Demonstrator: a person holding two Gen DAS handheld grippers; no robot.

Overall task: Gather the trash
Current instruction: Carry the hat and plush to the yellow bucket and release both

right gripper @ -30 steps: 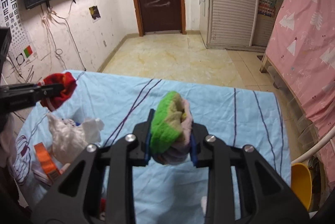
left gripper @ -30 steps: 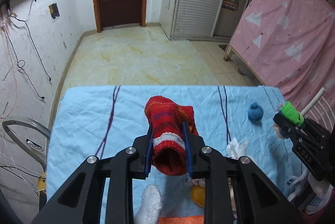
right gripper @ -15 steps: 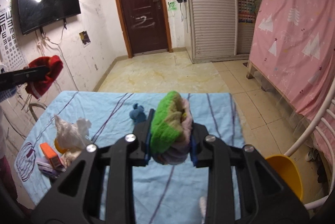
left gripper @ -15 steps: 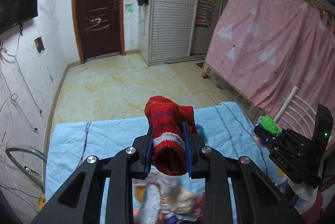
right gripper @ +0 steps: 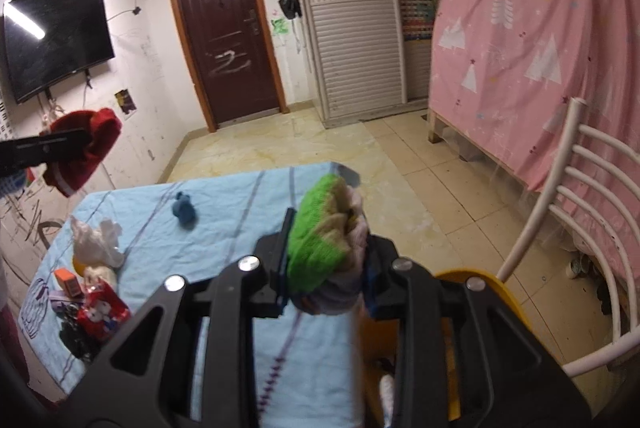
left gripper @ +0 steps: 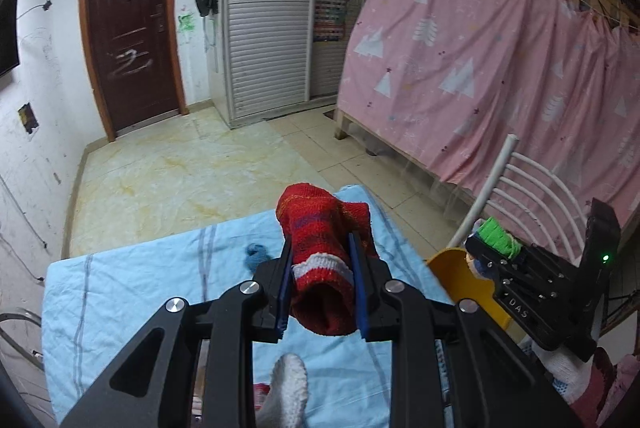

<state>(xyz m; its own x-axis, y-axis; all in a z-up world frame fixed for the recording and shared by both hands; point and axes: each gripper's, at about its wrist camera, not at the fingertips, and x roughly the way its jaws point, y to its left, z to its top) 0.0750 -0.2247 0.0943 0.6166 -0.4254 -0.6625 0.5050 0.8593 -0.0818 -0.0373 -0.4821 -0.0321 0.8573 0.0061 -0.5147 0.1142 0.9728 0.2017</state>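
My left gripper (left gripper: 320, 252) is shut on a red knitted sock (left gripper: 324, 228) with a white band, held above the blue cloth on the table (left gripper: 140, 288). My right gripper (right gripper: 326, 228) is shut on a green, cream and pink sock (right gripper: 324, 240), over the table's right edge and above a yellow bin (right gripper: 504, 292). The left wrist view shows that bin (left gripper: 464, 276) beside the table, with the right gripper (left gripper: 494, 248) over it. The red sock (right gripper: 86, 152) in the left gripper shows at the left of the right wrist view.
On the table lie a blue balled sock (right gripper: 185, 210), crumpled white plastic (right gripper: 96, 244), an orange box (right gripper: 67, 280) and a red packet (right gripper: 102, 312). A white metal chair (right gripper: 580, 196) stands right of the bin. A pink curtained bed frame (left gripper: 500, 68) fills the right side.
Both grippers have swung to the right across the table, each still holding its sock. The yellow bin and white chair have come into view; the left gripper has also risen.
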